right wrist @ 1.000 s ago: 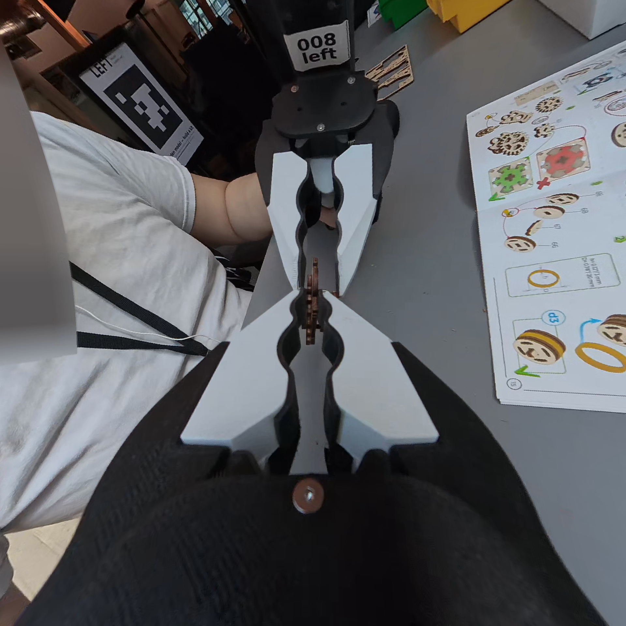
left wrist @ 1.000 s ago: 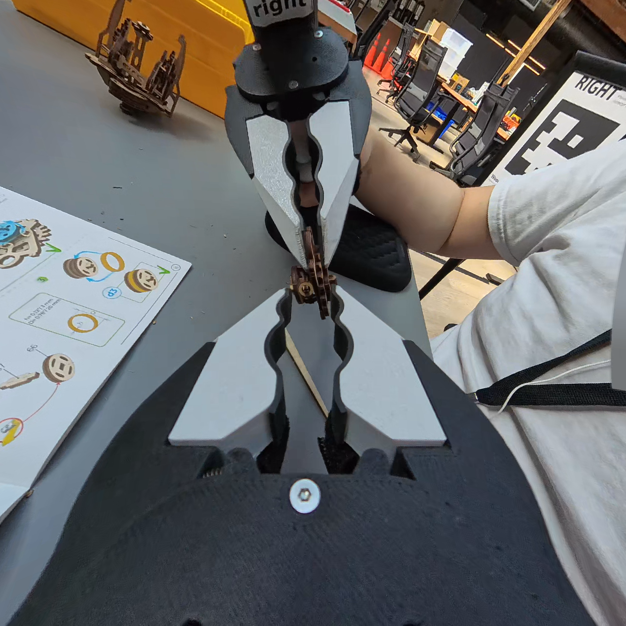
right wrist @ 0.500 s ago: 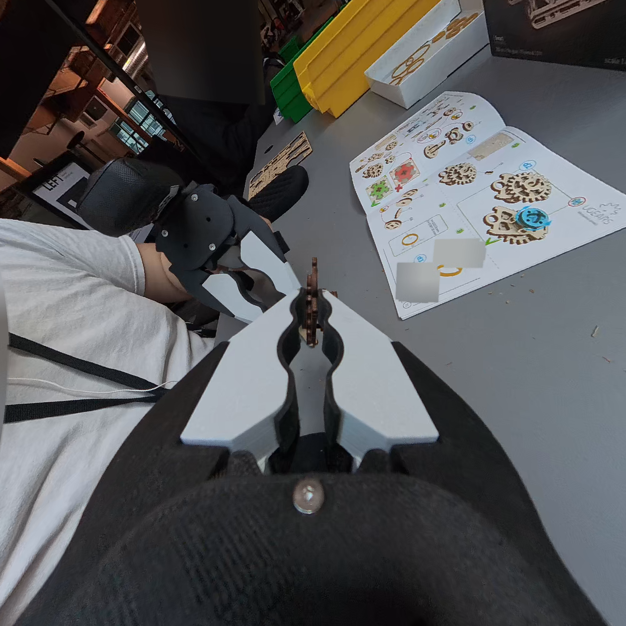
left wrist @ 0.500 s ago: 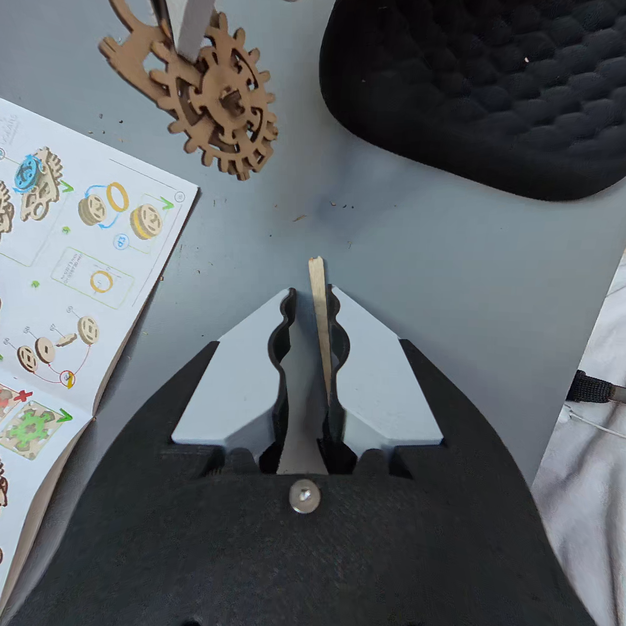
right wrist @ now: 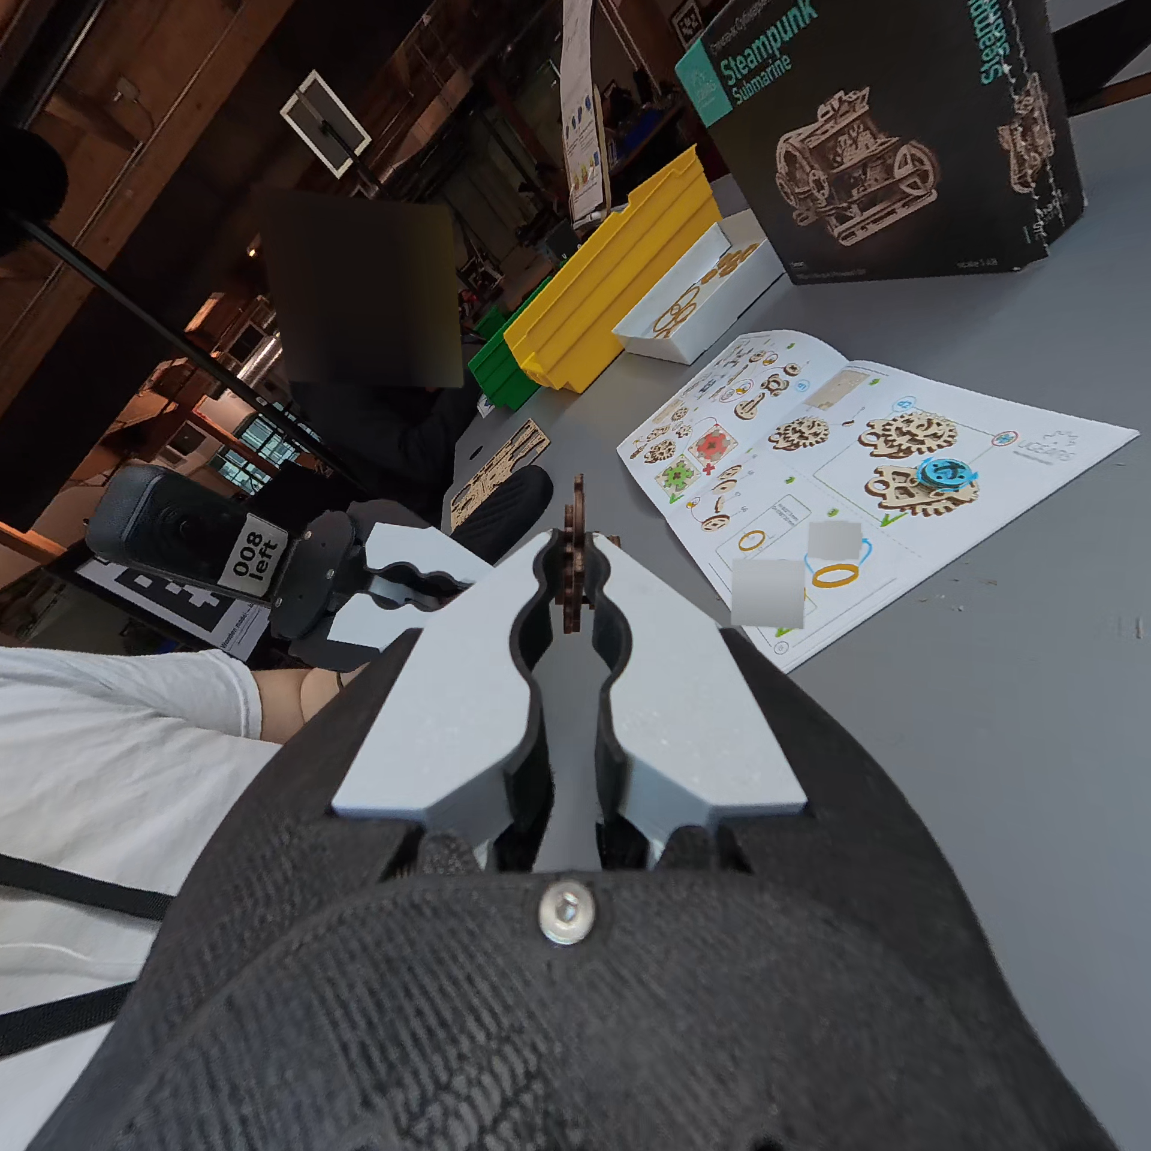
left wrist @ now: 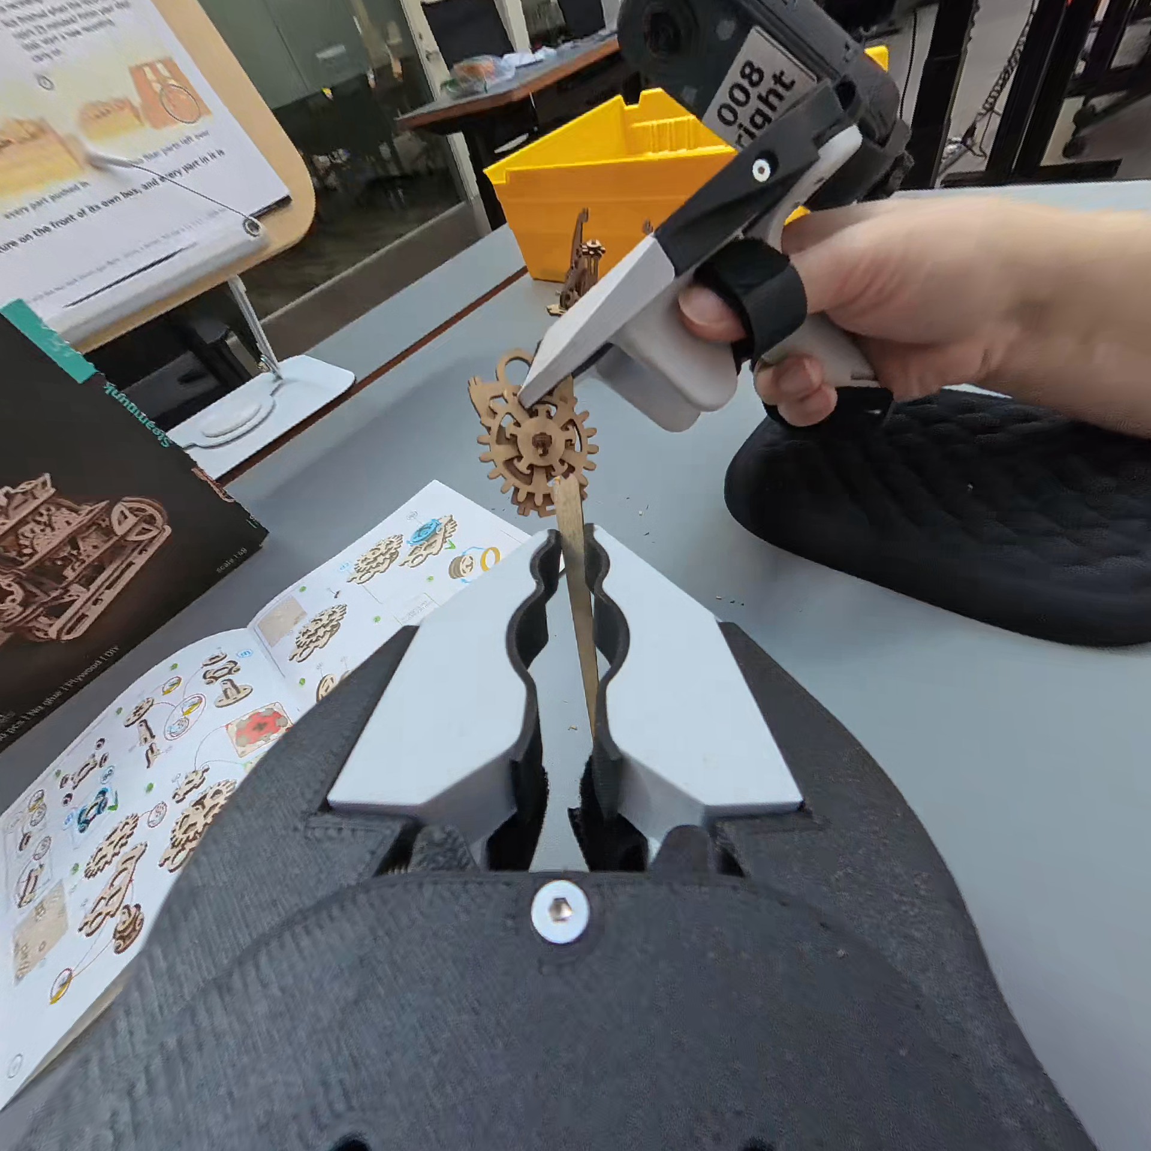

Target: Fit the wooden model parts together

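Note:
In the left wrist view my left gripper is shut on a thin wooden stick that pokes out past the fingertips. Just beyond it, my right gripper, held by a hand, is shut on a wooden gear assembly and holds it above the table. The stick's tip overlaps the assembly's lower teeth; I cannot tell if they touch. In the right wrist view my right gripper grips the gear assembly edge-on, and the left gripper comes in from the left, its tips hidden.
An open instruction booklet lies on the grey table. A black model box, a yellow bin, a white parts tray, a black cushion and a partly built wooden model stand around.
The grippers met tip to tip a second ago, then parted. The right gripper kept the gear assembly and swung out. The left gripper tilted down, then up, and the stick points at the gears.

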`<state>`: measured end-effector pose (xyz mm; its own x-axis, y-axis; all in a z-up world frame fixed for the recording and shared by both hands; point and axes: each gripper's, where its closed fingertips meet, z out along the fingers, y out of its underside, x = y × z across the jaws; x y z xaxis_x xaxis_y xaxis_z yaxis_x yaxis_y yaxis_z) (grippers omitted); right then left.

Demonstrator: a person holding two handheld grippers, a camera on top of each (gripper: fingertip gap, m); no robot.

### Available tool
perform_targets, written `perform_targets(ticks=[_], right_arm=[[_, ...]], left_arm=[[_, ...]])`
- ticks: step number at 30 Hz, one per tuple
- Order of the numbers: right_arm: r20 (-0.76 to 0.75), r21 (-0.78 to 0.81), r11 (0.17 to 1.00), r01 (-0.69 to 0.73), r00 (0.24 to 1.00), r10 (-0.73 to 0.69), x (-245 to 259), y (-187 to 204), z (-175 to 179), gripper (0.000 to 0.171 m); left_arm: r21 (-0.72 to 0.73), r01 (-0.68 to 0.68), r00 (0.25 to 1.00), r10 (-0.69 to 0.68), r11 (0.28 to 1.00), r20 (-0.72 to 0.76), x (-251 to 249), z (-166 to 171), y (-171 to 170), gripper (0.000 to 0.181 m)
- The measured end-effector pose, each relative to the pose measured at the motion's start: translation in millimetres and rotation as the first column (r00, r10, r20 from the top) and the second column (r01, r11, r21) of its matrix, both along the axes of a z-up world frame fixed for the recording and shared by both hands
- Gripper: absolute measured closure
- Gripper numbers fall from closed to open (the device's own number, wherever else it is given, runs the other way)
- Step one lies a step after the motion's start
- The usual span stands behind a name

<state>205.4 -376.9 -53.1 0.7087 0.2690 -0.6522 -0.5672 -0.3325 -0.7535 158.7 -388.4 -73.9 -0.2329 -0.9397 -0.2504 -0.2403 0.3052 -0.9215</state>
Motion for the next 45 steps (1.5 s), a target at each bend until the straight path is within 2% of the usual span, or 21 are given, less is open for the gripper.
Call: perform_targets(ticks=[1,4,12,18,24,30,39,42,45], right_arm=[[0.009,0.006,1.000,0.007,1.000,-0.007,-5,2,1,0.167],[0.040,0.020,0.999,0.037,0.998,-0.038,-14,7,4,0.167],[0.109,0.031,0.997,0.067,0.992,-0.070,-22,8,11,0.167],[0.133,-0.017,0.999,0.034,0.991,-0.032,-26,7,9,0.167],[0.240,-0.087,0.995,0.051,0.970,-0.029,-26,9,8,0.167],[0.305,-0.145,0.989,0.031,0.952,0.015,-35,16,19,0.167],[0.587,-0.220,0.973,0.075,0.807,0.071,-48,32,16,0.167],[0.624,-0.244,0.966,0.084,0.776,0.090,-49,37,10,0.167],[0.617,-0.250,0.965,0.080,0.781,0.095,-48,39,10,0.167]], left_arm=[[-0.012,-0.017,0.999,0.017,1.000,0.028,-1,4,1,0.176],[-0.014,-0.069,0.994,0.070,0.998,0.085,-5,9,5,0.176],[-0.063,-0.096,0.991,0.102,0.993,0.091,-4,9,11,0.176],[0.021,-0.122,0.988,0.120,0.992,0.095,-2,5,11,0.176],[0.127,-0.174,0.978,0.156,0.976,0.141,-2,7,13,0.176],[0.150,-0.231,0.960,0.200,0.961,0.196,-1,12,19,0.176],[-0.001,-0.230,0.962,0.227,0.973,0.153,-5,3,32,0.176],[-0.049,-0.222,0.966,0.226,0.974,0.126,-5,-1,35,0.176],[-0.077,-0.211,0.967,0.220,0.974,0.126,-4,-1,37,0.176]])
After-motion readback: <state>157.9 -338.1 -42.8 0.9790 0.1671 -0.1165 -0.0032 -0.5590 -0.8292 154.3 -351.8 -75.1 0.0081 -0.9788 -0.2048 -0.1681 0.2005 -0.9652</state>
